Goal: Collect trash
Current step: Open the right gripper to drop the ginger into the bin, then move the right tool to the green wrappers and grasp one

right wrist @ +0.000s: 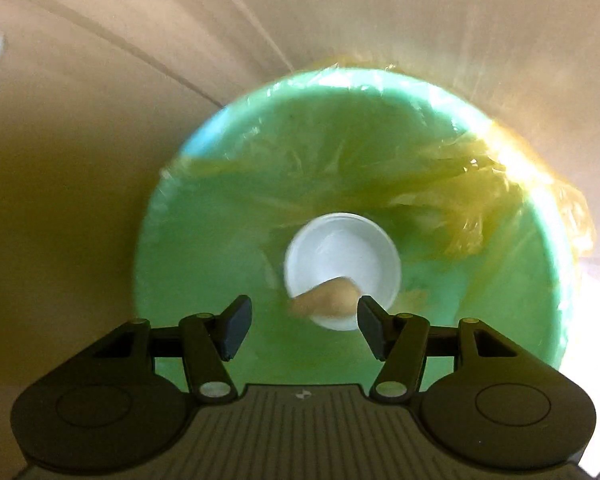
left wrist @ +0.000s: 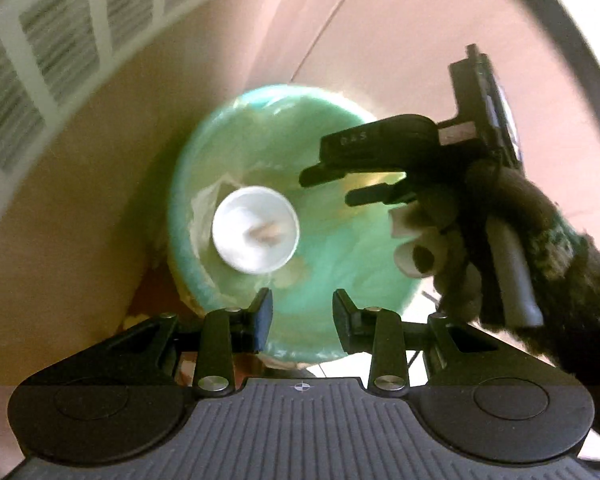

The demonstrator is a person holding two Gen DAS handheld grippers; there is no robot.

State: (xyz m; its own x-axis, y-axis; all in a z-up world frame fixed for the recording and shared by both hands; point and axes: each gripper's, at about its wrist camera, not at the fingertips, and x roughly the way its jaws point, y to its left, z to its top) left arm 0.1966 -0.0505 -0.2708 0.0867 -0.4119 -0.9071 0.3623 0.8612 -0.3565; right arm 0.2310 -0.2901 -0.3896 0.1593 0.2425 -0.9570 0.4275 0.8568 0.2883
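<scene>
Both empty, parted grippers, left gripper (left wrist: 302,312) and right gripper (right wrist: 305,322), hovered over bin (right wrist: 220,208) already holding cup (right wrist: 342,266); remaining trash unseen.

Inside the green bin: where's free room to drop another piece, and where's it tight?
Free: the bin floor left of and below the white cup, toward the near wall. Crowded: the cup with a tan scrap sits mid-floor, and the yellow liner bunches along the right side. In the left wrist view the right gripper hangs over the bin's right half.

Peach floor (left wrist: 400,32), white slatted panel (left wrist: 52,48) behind
</scene>
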